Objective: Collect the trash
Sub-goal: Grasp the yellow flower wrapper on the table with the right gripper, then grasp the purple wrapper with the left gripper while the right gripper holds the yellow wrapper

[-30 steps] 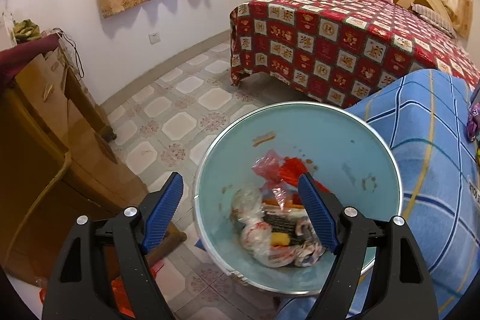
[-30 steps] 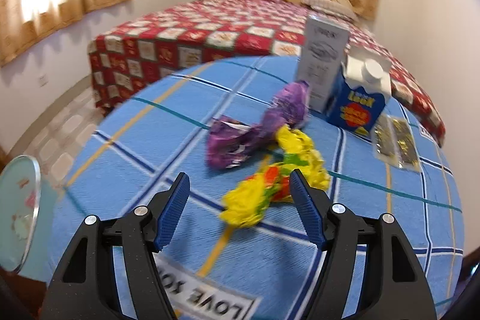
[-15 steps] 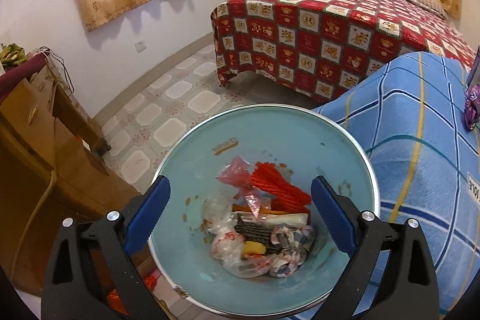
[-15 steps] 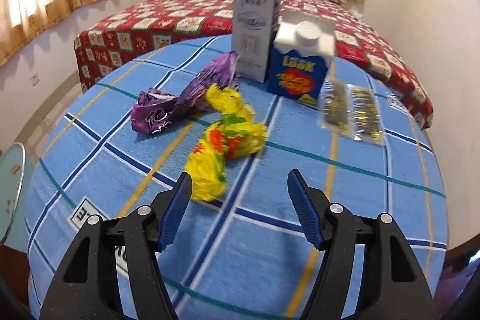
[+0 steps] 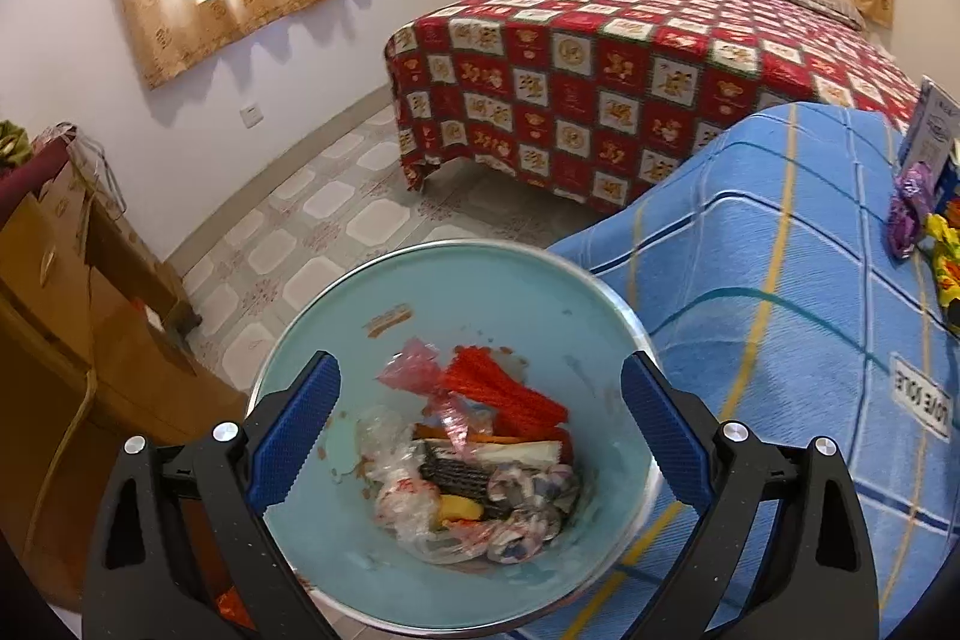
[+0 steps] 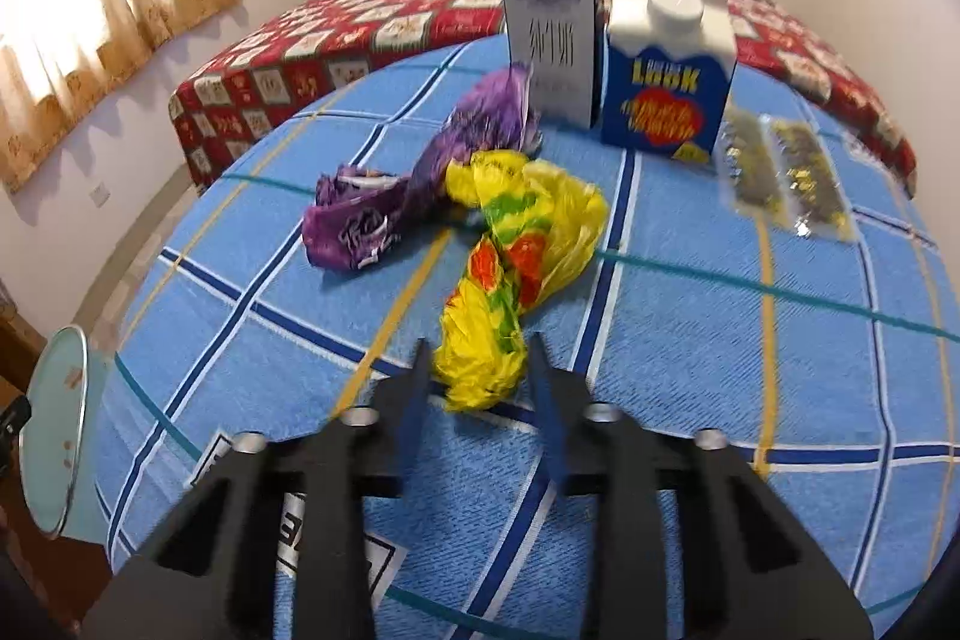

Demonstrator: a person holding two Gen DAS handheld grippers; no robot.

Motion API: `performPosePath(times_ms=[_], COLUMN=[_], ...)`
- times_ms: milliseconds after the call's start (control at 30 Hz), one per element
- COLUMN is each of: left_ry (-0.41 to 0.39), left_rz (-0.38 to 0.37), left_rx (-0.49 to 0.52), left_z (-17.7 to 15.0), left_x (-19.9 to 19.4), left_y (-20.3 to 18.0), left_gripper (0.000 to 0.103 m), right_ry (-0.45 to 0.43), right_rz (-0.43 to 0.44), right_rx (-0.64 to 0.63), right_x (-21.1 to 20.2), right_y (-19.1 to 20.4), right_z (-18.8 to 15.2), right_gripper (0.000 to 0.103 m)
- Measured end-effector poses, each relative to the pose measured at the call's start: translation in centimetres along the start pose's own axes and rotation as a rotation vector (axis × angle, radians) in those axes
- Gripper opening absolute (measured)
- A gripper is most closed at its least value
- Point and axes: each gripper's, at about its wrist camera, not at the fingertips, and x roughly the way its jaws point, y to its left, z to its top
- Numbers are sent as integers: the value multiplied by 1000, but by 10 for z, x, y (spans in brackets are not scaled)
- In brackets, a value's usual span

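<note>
A: Right gripper (image 6: pixel 477 361), what's the status?
B: Jaws have just been closing, now narrow, w/ the near end of the yellow wrapper (image 6: pixel 510 268) between the tips. Looks like the pads pinch it, but blur means I can't swear to it. Wrapper lies on the blue checked cloth (image 6: pixel 690 340).
A: So the step is?
B: Grabbing the yellow one, I'd say. Next move prob calls for a firm pinch, lift clear, carry left to the bin (image 6: pixel 57 436).
A: Beyond the tips?
B: Purple wrapper (image 6: pixel 408 190) just ahead-left, touching the yellow one's far end. Further ahead a grey box (image 6: pixel 549 28) and blue carton (image 6: pixel 666 88), both upright, side by side. Ahead-right, two clear packets (image 6: pixel 780 172), contents too blurred to tell.
A: Left gripper (image 5: pixel 480 430)?
B: Jaws wide apart, holding nothing, over the bin (image 5: pixel 540 280). Bin already has trash in it (image 5: pixel 474 454): red strips, clear plastic, bits I can't ID.
A: Anything cut off?
B: From the right cam only a sliver of the bin shows at the left edge. From the left cam the wrappers are clipped at the far right edge.
</note>
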Motion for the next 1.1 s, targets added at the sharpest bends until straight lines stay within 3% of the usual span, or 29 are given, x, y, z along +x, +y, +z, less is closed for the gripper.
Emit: performPosePath(times_ms=[200, 500, 700, 933, 967, 1067, 1100], left_ry=[-3, -4, 32, 72, 84, 115, 118], left_rz=[-77, -166, -222, -240, -241, -261, -278], left_rx=[68, 181, 236, 281, 280, 286, 291], left_z=[11, 38, 54, 65, 67, 68, 67], left_x=[-4, -7, 6, 29, 34, 44, 45], left_y=[-51, -151, -218, -265, -269, -275, -277], left_gripper=[92, 91, 91, 87, 86, 66, 55], right_ry=[-65, -80, -85, -83, -81, -80, -79], right_rz=[-13, -143, -144, -114, -108, -93, -89], right_rx=[-21, 19, 33, 36, 36, 30, 27], right_x=[-26, -40, -45, -43, -42, -42, -41], right_y=[-20, -82, -110, -124, -124, -122, -120], right_z=[-9, -23, -25, -24, -23, -21, -21], right_gripper=[22, 22, 22, 23, 23, 23, 23])
